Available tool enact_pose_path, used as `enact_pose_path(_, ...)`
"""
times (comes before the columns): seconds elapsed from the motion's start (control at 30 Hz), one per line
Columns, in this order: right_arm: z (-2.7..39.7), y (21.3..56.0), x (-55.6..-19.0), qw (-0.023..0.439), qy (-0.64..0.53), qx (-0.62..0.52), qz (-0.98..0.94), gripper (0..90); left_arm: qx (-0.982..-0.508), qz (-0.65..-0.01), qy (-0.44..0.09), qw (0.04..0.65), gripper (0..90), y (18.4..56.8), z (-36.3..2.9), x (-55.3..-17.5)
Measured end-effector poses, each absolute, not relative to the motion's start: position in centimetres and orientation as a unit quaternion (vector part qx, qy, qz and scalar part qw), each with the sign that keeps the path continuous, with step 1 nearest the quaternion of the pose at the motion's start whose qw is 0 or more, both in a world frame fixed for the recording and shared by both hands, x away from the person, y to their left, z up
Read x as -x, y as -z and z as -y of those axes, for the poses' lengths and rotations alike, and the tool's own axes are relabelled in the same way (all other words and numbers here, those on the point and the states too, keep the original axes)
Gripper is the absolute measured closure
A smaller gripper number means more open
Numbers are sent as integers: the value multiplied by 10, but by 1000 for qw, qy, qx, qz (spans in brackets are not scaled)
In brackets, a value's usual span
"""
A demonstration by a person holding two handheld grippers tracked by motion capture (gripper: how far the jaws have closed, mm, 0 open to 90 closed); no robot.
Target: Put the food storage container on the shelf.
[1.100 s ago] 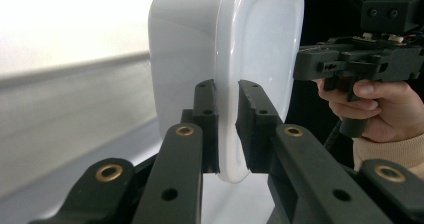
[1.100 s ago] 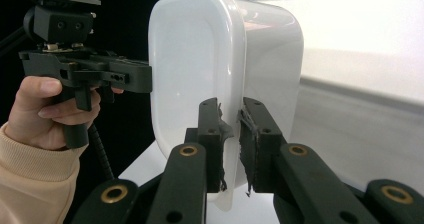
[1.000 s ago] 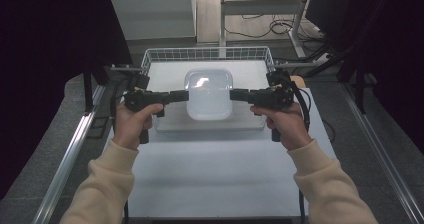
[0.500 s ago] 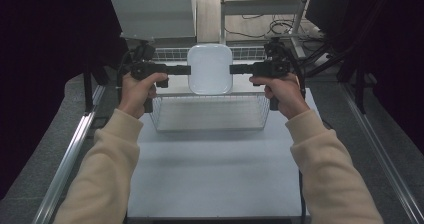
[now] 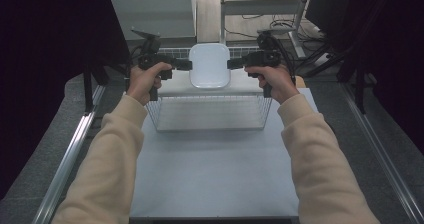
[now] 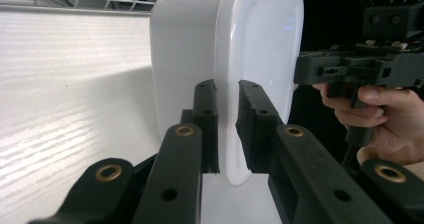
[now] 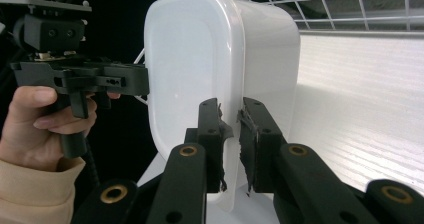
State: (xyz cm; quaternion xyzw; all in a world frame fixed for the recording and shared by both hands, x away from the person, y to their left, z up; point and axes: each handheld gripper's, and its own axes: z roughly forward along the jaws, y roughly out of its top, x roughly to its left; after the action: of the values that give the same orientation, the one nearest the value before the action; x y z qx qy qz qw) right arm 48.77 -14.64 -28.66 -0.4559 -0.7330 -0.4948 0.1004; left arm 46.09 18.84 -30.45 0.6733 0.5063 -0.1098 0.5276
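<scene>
Left gripper (image 5: 184, 64) and right gripper (image 5: 235, 63) each clench the rim of the white lidded container (image 5: 209, 65), held above the wire basket's (image 5: 210, 115) far side.

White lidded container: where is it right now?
High view: white lidded container held top centre between left gripper and right gripper, above the wire basket's far edge.

Cream sleeves (image 5: 115, 149) cover both forearms; each black gripper (image 6: 227, 129) has brass-ringed screw holes and 2 jaws.
</scene>
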Motion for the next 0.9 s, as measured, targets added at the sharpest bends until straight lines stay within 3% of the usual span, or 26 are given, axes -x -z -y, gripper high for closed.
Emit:
enact_pose_path(0.33, 147, 295, -520, 160, 478, 506, 700, 742, -615, -539, 195, 541, 785, 322, -197, -495)
enact_pose_path(0.73, 147, 308, -533, 176, 483, 535, 671, 702, -589, -550, 211, 554, 746, 336, -198, -504)
enact_pose_path(0.8, 147, 308, -531, 171, 485, 536, 669, 696, -593, -549, 203, 553, 698, 336, -195, -502)
enact_pose_path(0.9, 142, 302, -523, 148, 493, 534, 671, 492, -606, -559, 148, 547, 488, 326, -190, -493)
